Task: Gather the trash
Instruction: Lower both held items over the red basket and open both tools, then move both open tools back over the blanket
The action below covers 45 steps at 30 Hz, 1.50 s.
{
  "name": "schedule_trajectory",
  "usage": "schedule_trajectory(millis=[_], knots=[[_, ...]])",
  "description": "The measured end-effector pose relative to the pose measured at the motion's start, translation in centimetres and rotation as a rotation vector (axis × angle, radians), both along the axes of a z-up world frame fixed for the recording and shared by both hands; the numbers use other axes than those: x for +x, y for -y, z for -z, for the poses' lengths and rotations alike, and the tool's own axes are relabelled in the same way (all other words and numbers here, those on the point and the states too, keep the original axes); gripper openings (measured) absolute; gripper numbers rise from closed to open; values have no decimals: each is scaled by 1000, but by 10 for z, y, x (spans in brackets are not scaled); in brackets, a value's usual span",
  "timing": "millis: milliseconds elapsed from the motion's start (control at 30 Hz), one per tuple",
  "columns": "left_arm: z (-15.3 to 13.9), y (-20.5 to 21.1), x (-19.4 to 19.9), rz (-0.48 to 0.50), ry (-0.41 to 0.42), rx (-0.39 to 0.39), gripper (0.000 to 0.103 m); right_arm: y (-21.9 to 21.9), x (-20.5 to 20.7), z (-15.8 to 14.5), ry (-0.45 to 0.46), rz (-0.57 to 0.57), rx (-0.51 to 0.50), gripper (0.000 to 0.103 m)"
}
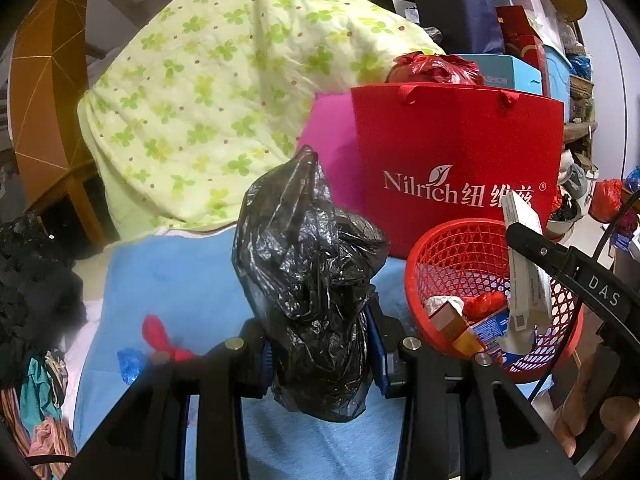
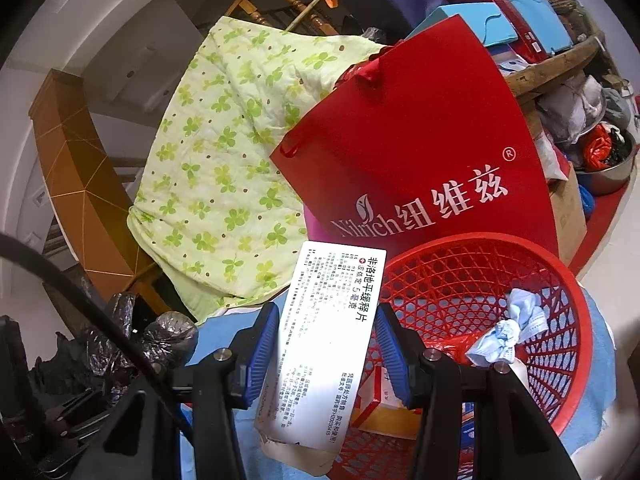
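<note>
A light blue cloth covers the surface in front of you, with a green clover-print quilt heaped behind it and a red paper gift bag standing upright beside that. Your left gripper is clenched on a crumpled black plastic bag, which rises between its blue pads. Your right gripper grasps a white printed medicine box, held over the near rim of the red plastic mesh basket. Inside the basket lies a crumpled pale blue mask among other packaging.
</note>
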<state>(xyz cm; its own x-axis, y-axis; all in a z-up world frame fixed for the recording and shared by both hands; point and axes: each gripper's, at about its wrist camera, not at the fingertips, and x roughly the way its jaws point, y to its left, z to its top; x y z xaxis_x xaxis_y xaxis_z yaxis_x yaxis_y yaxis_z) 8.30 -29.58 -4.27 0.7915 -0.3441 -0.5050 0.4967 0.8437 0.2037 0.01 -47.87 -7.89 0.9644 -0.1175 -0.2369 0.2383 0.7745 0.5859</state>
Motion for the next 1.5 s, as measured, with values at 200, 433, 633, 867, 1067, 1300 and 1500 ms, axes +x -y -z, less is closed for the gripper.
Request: schedule_trajectory(millis=[200,433,633,867,1067,1300,1500], knots=[[1,7,-1,14,-2,4,40,6,-5,1,2,15,11,53],[3,15,-2,30,-4,10,40,14,-11,4,6,31,33,53],[6,22,-3,48,-8,14,40,22,-17,7,8,47,51,53],[9,35,-4,70,-17,16,40,30,-22,8,13,66,71,53],[11,44,-4,98,-24,11,40,37,-24,12,15,77,104,53],[15,63,8,199,-93,-48,42,48,-22,15,12,111,150,55],[26,67,26,292,-208,-135,63,65,-18,26,1,129,259,68]])
